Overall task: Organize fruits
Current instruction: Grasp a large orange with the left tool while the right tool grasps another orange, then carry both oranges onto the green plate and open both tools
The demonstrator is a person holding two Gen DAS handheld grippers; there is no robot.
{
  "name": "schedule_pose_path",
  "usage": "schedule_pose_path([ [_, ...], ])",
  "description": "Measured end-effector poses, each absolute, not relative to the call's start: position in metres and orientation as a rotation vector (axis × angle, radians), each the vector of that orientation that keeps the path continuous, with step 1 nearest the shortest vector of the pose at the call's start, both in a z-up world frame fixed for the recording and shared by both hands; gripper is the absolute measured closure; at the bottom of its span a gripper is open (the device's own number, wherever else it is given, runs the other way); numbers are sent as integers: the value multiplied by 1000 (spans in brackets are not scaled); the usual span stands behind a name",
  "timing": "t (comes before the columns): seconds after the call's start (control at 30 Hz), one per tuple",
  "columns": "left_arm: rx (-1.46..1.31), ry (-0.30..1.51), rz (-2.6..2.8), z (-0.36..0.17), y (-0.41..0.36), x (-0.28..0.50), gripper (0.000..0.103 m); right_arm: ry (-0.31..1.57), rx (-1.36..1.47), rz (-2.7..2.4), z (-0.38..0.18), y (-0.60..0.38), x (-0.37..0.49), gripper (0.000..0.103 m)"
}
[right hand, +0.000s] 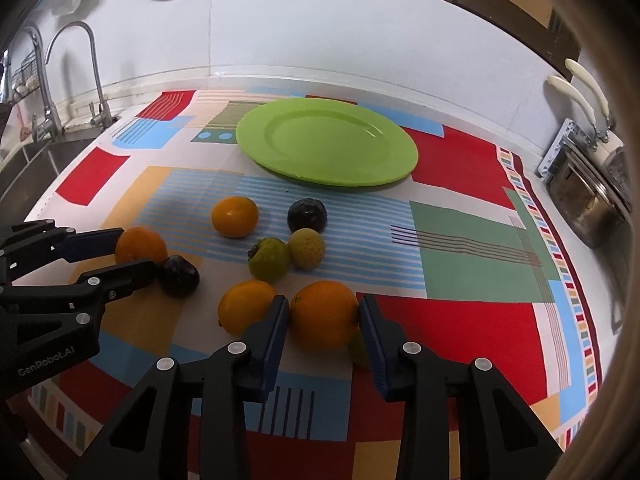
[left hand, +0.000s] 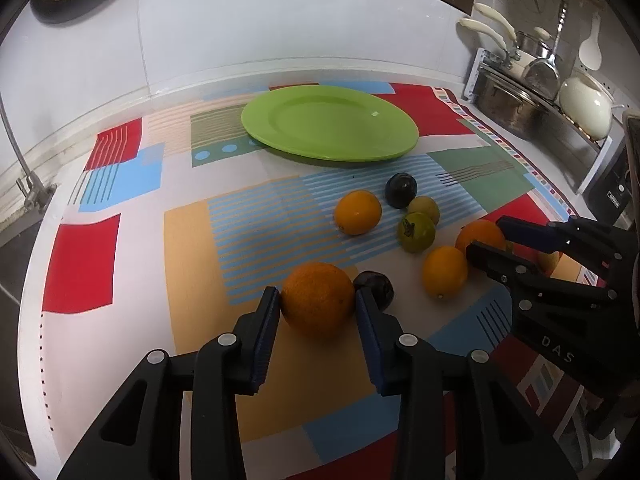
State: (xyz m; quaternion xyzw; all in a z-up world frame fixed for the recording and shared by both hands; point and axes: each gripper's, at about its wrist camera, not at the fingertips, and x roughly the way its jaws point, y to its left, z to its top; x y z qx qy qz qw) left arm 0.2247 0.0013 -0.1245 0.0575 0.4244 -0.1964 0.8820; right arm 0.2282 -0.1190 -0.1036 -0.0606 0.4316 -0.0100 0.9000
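Left wrist view: plate (left hand: 330,122) holds no fruit. Left gripper (left hand: 317,304) clamped on an orange (left hand: 318,300) near it, right gripper (right hand: 323,318) on another orange (right hand: 323,314); seven fruits untouched.

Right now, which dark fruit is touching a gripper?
The dark fruit beside the left gripper, against its finger; the other dark fruit sits clear, near the green plate.

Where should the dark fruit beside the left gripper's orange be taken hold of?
Grip the dark fruit across its widest middle, coming from above and the open cloth side; it is round, and the orange touches its other flank, held by the left gripper.
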Motion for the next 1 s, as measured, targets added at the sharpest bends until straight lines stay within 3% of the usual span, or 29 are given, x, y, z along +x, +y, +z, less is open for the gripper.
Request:
schedule_pose_path([
  [1.0,58,721,-375,-53,-10,208,65,653,-89,39,-47,-131,212,66],
])
